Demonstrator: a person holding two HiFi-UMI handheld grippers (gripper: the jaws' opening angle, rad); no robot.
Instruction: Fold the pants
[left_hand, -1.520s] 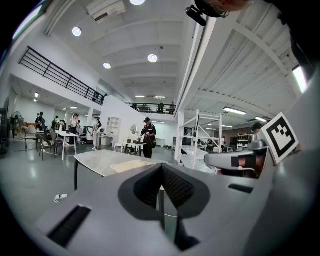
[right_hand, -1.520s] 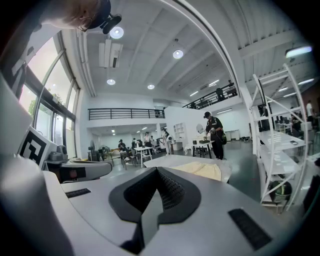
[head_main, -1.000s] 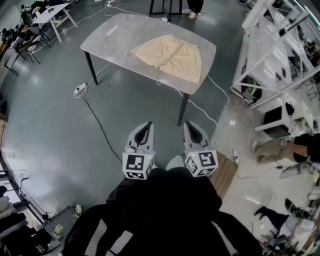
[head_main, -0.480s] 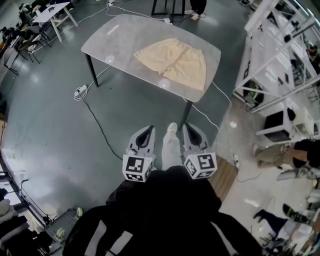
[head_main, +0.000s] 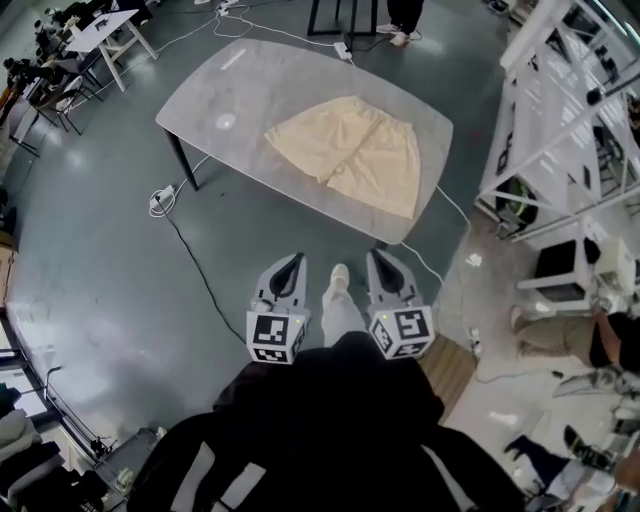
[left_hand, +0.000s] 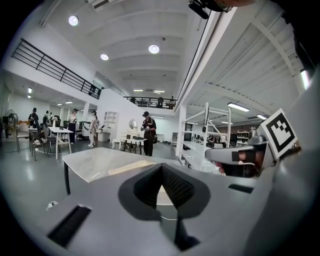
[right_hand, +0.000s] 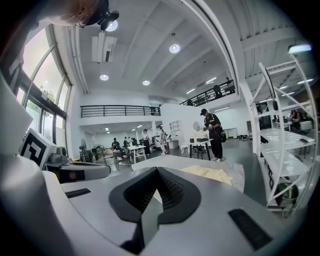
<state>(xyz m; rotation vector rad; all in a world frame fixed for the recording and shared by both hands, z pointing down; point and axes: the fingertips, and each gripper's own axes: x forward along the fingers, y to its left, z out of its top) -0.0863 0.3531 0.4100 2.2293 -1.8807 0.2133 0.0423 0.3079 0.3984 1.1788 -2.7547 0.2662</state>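
Pants (left_hand: 131, 168) mostly hidden behind left hand-held gripper (left_hand: 161, 165).

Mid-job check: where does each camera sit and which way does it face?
Head view: on the head, steeply down at the table and pants ahead; shows torso, shoe, left gripper, right gripper.
Left gripper view: on that gripper, along its shut jaws toward the table; right gripper at right.
Right gripper view: likewise, toward the table; left gripper at left.
Shared: table and pants.

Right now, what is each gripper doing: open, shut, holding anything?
Left gripper: jaws shut, nothing between them.
Right gripper: jaws shut, nothing between them.
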